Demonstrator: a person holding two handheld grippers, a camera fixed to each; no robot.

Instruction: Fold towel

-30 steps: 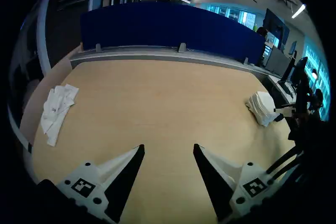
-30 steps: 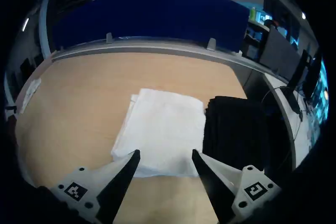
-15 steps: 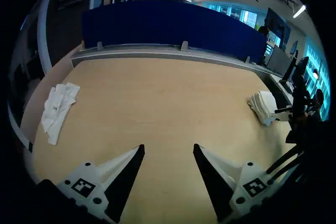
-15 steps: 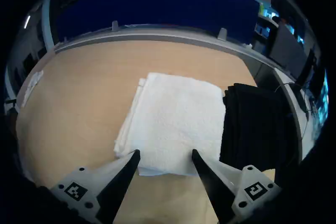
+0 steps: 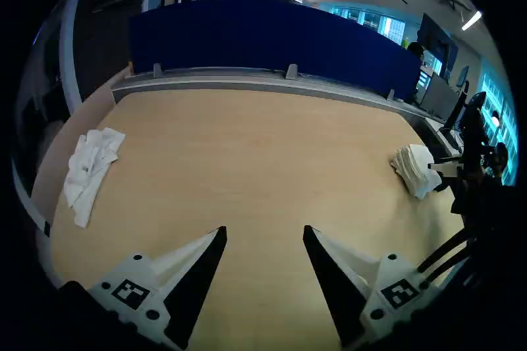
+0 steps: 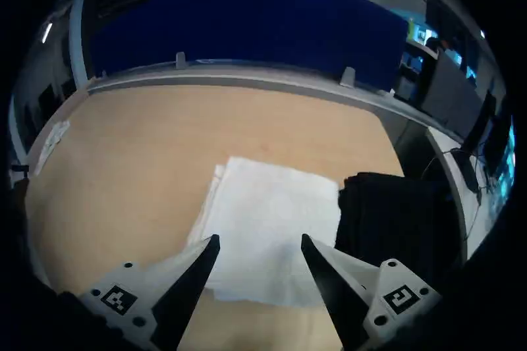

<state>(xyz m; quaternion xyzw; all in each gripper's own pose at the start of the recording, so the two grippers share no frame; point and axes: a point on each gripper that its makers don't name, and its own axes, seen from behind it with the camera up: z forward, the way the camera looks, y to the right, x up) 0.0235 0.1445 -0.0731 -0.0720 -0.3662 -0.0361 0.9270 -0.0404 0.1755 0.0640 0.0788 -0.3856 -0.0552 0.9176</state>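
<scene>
The left tongs (image 5: 263, 228) stand released, their two white-and-black fingers spread wide, with nothing between them but the bare wooden tabletop (image 5: 257, 153). Well off to the left of the left finger, near the tabletop's edge, lies a crumpled white cloth (image 5: 89, 165), loosely bunched. Far off to the right of the right finger, a folded white towel (image 5: 415, 168) sits close to the tabletop's right edge, too small there to show its layers clearly. Straight ahead of these tongs, a blue partition (image 5: 263, 38) runs along the far edge of the tabletop.

The right tongs (image 6: 259, 238) are likewise released, fingers apart and grasping nothing. In the right gripper view the folded white towel lies directly ahead of and below them, flat on the tabletop, its near part passing behind both fingertips. Whether the fingertips touch it cannot be told. Its stacked layers show along the side toward the left finger. Just to the right of the towel, ahead of the right finger, lies a pile of black folded fabric (image 6: 392, 219), its edge against or just beside the towel's. Far to the left of the left finger, the crumpled white cloth shows small at the tabletop's edge. The blue partition stands ahead of these tongs as well, and dark monitors (image 6: 491, 134) stand beyond the tabletop, off to the right of the right finger
</scene>
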